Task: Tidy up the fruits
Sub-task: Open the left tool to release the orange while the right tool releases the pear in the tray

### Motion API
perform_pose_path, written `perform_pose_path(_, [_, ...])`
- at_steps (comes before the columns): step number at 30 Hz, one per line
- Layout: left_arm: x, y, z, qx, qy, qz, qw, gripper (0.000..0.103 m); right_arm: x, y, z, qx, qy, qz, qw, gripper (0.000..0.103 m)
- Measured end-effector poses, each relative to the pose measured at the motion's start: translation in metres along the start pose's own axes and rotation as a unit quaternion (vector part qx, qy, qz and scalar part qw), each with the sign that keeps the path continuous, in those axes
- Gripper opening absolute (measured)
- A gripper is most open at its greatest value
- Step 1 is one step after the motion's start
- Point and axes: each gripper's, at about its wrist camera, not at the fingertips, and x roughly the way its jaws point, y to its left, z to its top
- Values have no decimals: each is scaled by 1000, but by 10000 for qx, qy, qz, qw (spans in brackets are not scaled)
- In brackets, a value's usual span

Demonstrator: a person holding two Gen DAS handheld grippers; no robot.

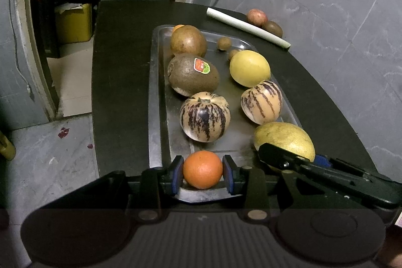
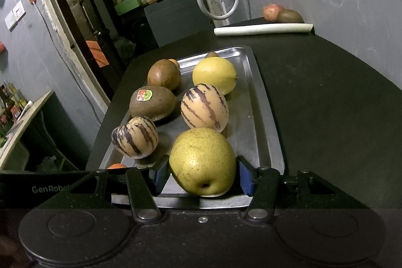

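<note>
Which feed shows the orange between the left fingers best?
The left wrist view: the orange sits whole between the left gripper's blue pads, at the tray's near end. The right wrist view shows only an orange sliver behind the gripper body.

The dark table (image 2: 326,102) carries a metal tray (image 2: 261,102), a white rolled sheet (image 2: 263,29), an apple (image 2: 272,12) and a brown fruit (image 2: 290,16).

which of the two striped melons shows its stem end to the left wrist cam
The striped melon just beyond the orange in the left gripper; its stem cap faces up. The other striped one, to its right, shows only its side.
</note>
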Motion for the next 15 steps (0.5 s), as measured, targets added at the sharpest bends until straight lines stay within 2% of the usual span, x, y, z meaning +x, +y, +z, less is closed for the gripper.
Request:
perform_pose_path(8, [1, 0, 1, 36, 42, -22, 10000, 37, -1, 6, 0, -204, 6, -63, 9998, 59])
perform_pose_path(15, [-5, -2, 1, 103, -32, -45, 9999, 49, -13, 7, 5, -314, -202, -147, 9992, 63])
